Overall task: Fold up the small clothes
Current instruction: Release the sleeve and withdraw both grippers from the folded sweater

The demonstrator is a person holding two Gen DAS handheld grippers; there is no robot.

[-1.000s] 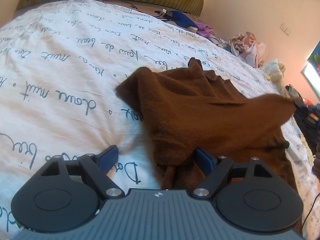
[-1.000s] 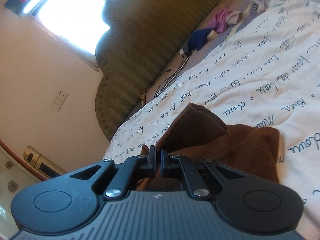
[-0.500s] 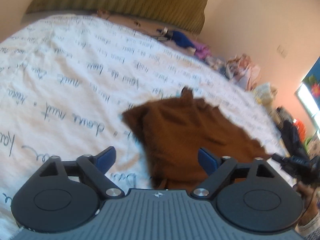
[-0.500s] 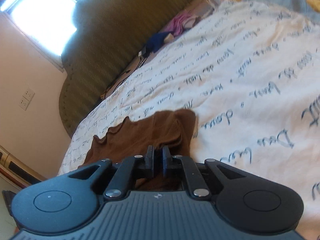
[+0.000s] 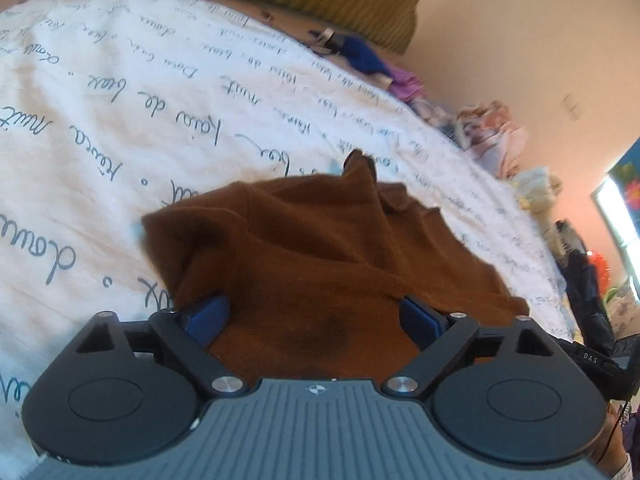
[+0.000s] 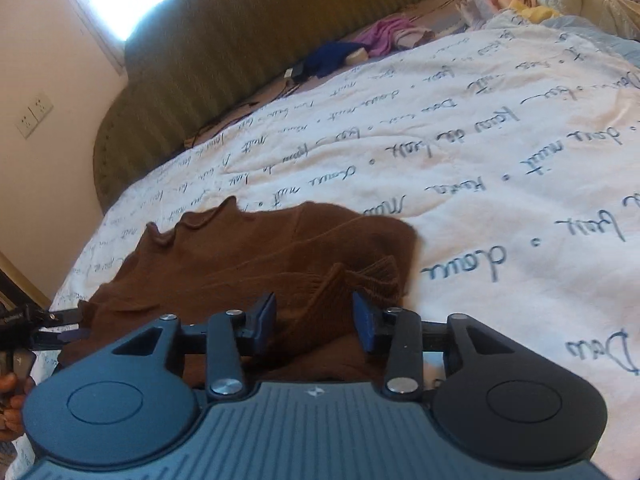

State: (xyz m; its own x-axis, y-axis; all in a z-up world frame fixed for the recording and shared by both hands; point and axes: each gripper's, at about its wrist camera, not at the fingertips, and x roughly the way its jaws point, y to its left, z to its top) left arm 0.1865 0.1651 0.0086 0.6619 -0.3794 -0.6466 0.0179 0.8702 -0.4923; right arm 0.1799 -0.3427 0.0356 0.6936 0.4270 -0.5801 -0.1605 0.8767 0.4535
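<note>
A small brown knit garment (image 5: 320, 248) lies crumpled on a white bedspread with blue script (image 5: 120, 100). It also shows in the right wrist view (image 6: 248, 256), with a ribbed cuff (image 6: 360, 276) bunched near my fingers. My left gripper (image 5: 312, 318) is open, its blue pads wide apart over the garment's near edge. My right gripper (image 6: 314, 318) is open and holds nothing, with the cuff fold lying between its pads. The right gripper's tip shows at the right edge of the left wrist view (image 5: 592, 360).
An olive padded headboard (image 6: 240, 60) runs along the bed's far end. Blue (image 6: 332, 54) and purple clothes (image 6: 384, 32) lie by it, with a cable. A pile of pale clothes (image 5: 492, 132) sits at the bed's far side.
My right gripper was shut on the garment and has opened, letting it drop onto the bed. My left gripper has moved in over the garment, still open.
</note>
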